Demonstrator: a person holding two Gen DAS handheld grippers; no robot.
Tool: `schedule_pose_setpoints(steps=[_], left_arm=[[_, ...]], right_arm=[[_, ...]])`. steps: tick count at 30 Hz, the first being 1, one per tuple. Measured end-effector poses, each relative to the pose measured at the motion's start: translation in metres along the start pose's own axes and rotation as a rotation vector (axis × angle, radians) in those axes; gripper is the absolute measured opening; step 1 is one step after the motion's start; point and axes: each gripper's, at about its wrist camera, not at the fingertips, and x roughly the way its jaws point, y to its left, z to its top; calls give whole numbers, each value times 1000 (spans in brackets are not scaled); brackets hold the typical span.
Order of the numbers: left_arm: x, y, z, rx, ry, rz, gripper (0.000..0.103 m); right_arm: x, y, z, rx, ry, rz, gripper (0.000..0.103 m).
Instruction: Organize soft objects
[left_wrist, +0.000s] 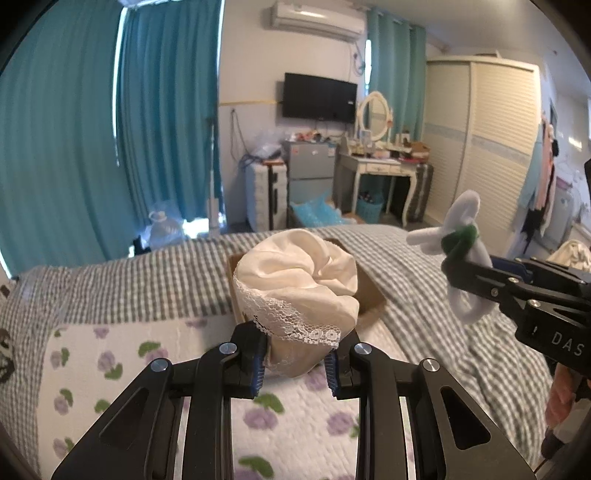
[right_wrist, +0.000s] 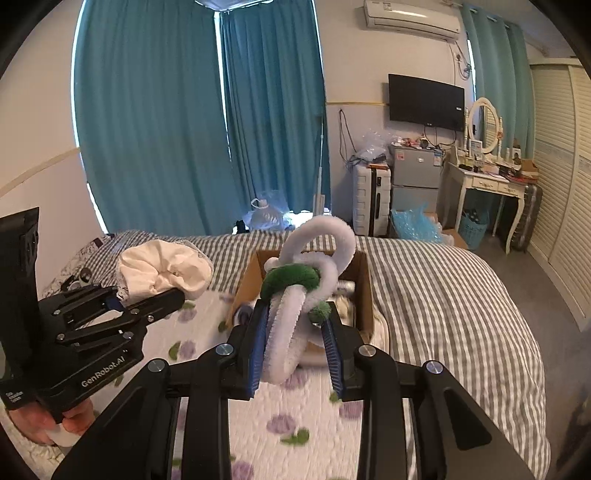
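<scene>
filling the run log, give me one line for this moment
left gripper: shut on cream lace cloth | right gripper: shut on white-green fuzzy loops | both held above cardboard box on bed

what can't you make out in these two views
- Box contents: in the right wrist view the white and green fuzzy loops and right tongs cover most of the inside; in the left wrist view the cream lace cloth hides it.
- Cloth's lower end: left wrist view, tucked between the left tongs.
- Dresser items: too small.
</scene>
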Motion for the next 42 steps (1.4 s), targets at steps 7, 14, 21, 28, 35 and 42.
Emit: schedule_pose_setpoints(steps=[7, 14, 21, 28, 35, 42], left_arm=[[89, 18, 24, 75, 39, 21, 25], [158, 27, 29, 77, 50, 45, 28], [203, 45, 22, 39, 77, 83, 58], [206, 45, 23, 52, 93, 68, 67], [143, 37, 38, 47, 16, 99, 68], [9, 13, 76, 37, -180, 78, 68]], right_arm=[[96, -14, 27, 15, 45, 12, 28], [180, -24, 28, 10, 120, 22, 29], [229, -37, 25, 24, 136, 21, 29], [238, -48, 33, 114, 81, 3, 81], [175, -52, 58, 104, 28, -25, 81], [45, -46, 94, 55, -105, -62, 81]])
